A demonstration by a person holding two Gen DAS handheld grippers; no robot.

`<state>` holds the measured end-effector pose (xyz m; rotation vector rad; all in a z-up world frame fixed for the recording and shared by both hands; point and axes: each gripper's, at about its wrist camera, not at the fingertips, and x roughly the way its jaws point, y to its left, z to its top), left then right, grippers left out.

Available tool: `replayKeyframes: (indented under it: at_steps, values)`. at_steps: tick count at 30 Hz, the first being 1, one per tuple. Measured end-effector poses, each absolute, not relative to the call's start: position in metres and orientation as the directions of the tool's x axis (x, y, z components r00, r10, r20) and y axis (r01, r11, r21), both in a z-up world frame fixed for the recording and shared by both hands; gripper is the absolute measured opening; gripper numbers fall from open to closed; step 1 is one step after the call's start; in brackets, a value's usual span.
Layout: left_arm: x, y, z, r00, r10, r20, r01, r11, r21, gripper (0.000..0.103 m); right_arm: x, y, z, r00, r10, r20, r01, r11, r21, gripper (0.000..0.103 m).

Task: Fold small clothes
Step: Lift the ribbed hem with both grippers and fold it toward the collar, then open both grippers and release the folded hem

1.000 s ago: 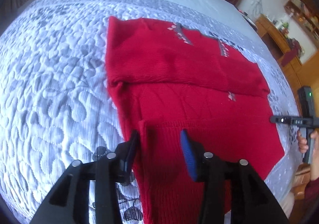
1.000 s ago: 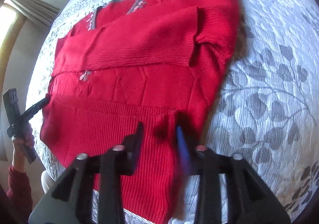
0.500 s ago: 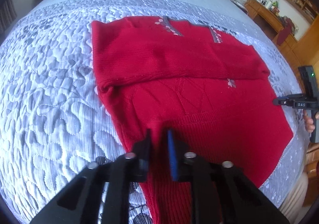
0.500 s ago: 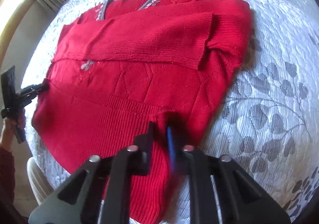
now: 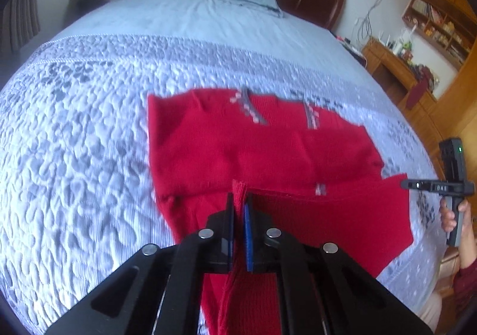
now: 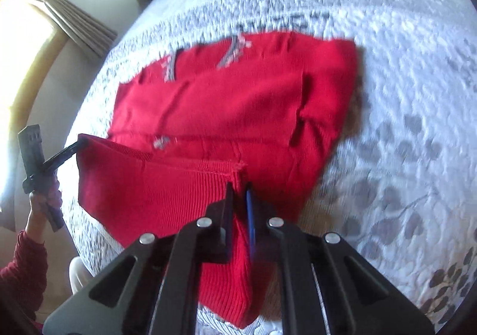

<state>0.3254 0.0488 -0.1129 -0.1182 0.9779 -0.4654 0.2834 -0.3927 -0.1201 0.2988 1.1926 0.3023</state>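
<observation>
Now both tongs, left (image 5: 238,206) and right (image 6: 238,195), pinch the sweater (image 5: 253,150) hem; collar lies straight ahead, so fold forward.

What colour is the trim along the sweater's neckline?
Grey, with pale pink-white stitching beside it, on the red sweater. The left wrist view shows it best.

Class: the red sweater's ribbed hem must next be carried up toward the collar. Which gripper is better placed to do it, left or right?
Neither alone. The left gripper and right gripper each pinch a corner of the sweater hem, so both should probably carry it together.
</observation>
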Motion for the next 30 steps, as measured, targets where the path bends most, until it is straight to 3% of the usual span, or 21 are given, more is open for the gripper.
replayKeyframes:
  at_steps: [14,26,30]
  values:
    - [0.462,0.027,-0.089,0.566,-0.348,-0.747,0.216,0.937,-0.274,0.004,0.412,-0.413,-0.08,0.391,0.242,-0.888,0.048,0.958,0.282,0.006]
    - [0.532,-0.002,-0.195,0.461,-0.167,-0.871,0.14,0.983,-0.114,0.004,0.501,-0.408,-0.174,0.267,0.102,-0.958,0.173,0.973,0.152,0.006]
    - [0.524,-0.003,-0.196,0.485,-0.152,-0.861,0.158,0.984,-0.085,0.007,0.493,-0.41,-0.192,0.271,0.09,-0.958,0.19,0.971,0.145,0.012]
